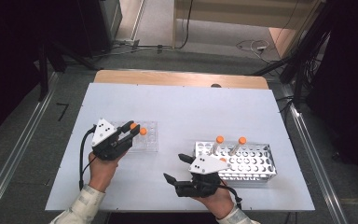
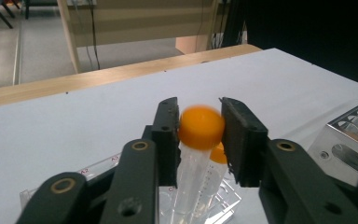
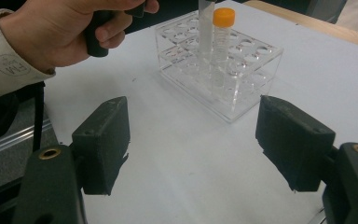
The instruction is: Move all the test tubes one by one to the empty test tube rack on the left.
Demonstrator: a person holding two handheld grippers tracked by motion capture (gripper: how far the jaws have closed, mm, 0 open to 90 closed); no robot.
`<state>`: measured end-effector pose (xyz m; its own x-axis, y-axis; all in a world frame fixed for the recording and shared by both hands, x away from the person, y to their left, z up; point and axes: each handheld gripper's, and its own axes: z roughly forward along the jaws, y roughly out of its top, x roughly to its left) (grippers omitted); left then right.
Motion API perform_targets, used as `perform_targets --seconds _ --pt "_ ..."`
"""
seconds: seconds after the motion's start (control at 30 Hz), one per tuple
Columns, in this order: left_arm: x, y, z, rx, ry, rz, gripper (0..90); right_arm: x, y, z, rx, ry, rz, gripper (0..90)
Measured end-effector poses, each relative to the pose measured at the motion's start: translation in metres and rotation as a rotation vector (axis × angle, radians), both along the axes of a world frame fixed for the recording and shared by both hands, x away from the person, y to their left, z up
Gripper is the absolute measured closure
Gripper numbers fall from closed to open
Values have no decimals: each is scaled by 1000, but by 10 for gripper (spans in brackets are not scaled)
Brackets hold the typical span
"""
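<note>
The left gripper (image 2: pixel 199 128) stood over the clear plastic tube rack (image 1: pixel 149 142) at the left of the white table (image 1: pixel 182 107), its two black jaws closed against the orange cap of a centrifuge tube (image 2: pixel 200 127); in the left gripper view the left jaw lay flat on the cap and the right jaw met its other side, so the cap sat clamped between them, a little blurred. The tube's clear, graduated body ran down from the cap into the rack, tilted slightly rather than plumb, and whether its foot sat fully in a hole could not be told. Just behind it a second orange-capped tube (image 2: pixel 218 153) stood in the same rack, its cap lower and partly hidden by the right jaw. In the high view the two orange caps showed side by side at the gripper's tips, above the rack's near half. The person's left hand (image 3: pixel 51 35) wrapped the gripper's handle, a pale sleeve at the wrist. The right gripper (image 3: pixel 193 140) hovered low over bare table near the front edge, its jaws spread wide with nothing between them, pointed toward the clear rack. To its right, well apart from the clear rack, sat a metal tube rack (image 1: pixel 251 161) with two more orange-capped tubes (image 1: pixel 227 145) leaning in its back row.
</note>
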<state>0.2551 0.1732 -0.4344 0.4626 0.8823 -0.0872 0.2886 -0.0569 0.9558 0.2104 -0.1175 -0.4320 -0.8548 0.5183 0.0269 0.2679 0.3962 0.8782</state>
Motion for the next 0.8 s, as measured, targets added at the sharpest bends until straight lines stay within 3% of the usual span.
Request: perform_targets --seconds 0.4,0.57,0.8 --pt "-1 2 1 -27 4 -2 623 -1 0 1 3 -1 -2 250" --pt "-5 4 3 -65 6 5 469 -1 -6 5 22 -12 -16 251" --pt "-9 3 3 -58 7 33 306 -3 -21 15 57 -38 -50 253"
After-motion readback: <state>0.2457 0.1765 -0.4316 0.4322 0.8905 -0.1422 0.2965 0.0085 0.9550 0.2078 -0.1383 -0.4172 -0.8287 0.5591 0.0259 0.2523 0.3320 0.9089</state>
